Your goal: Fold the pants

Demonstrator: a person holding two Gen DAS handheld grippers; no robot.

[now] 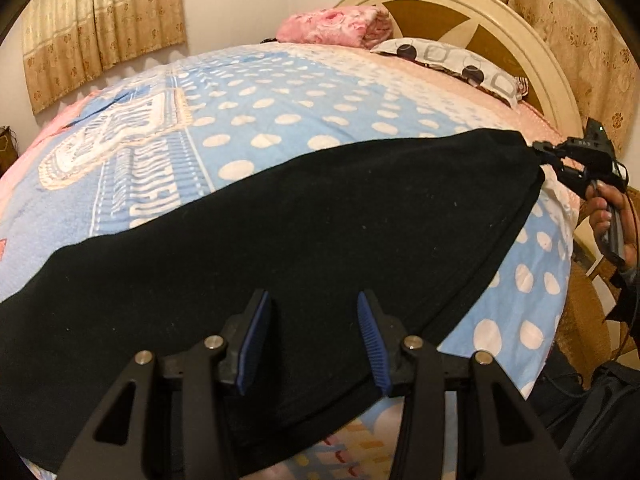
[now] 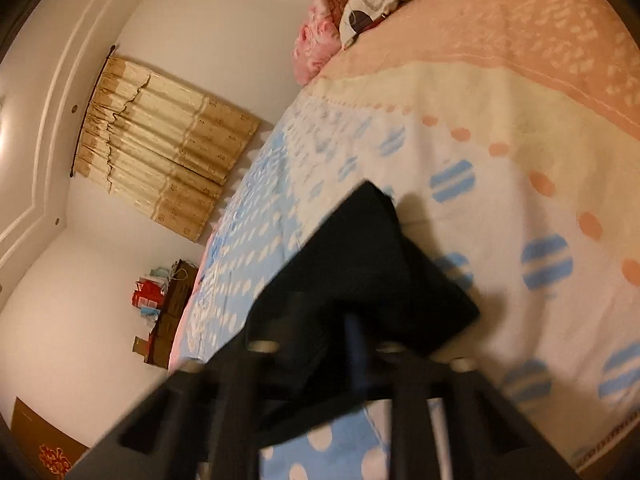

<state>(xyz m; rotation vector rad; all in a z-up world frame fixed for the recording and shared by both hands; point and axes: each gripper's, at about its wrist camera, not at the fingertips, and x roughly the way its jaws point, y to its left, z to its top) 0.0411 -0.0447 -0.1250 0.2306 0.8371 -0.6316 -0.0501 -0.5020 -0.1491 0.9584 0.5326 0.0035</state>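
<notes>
Black pants point(image 1: 280, 232) lay over the dotted blanket point(image 1: 280, 92), spreading ahead of my left claw point(image 1: 312, 340), whose blue pads stood apart with cloth between, unpinched. Right view, blurred: my right claw point(image 2: 356, 344) was clamped shut on the pants' corner point(image 2: 360, 264).

A polka-dot blue blanket point(image 1: 280, 128) covers the bed; pink folded blanket point(image 1: 336, 26) beside patterned pillow point(image 1: 452, 60) by the headboard point(image 1: 500, 20)
</notes>
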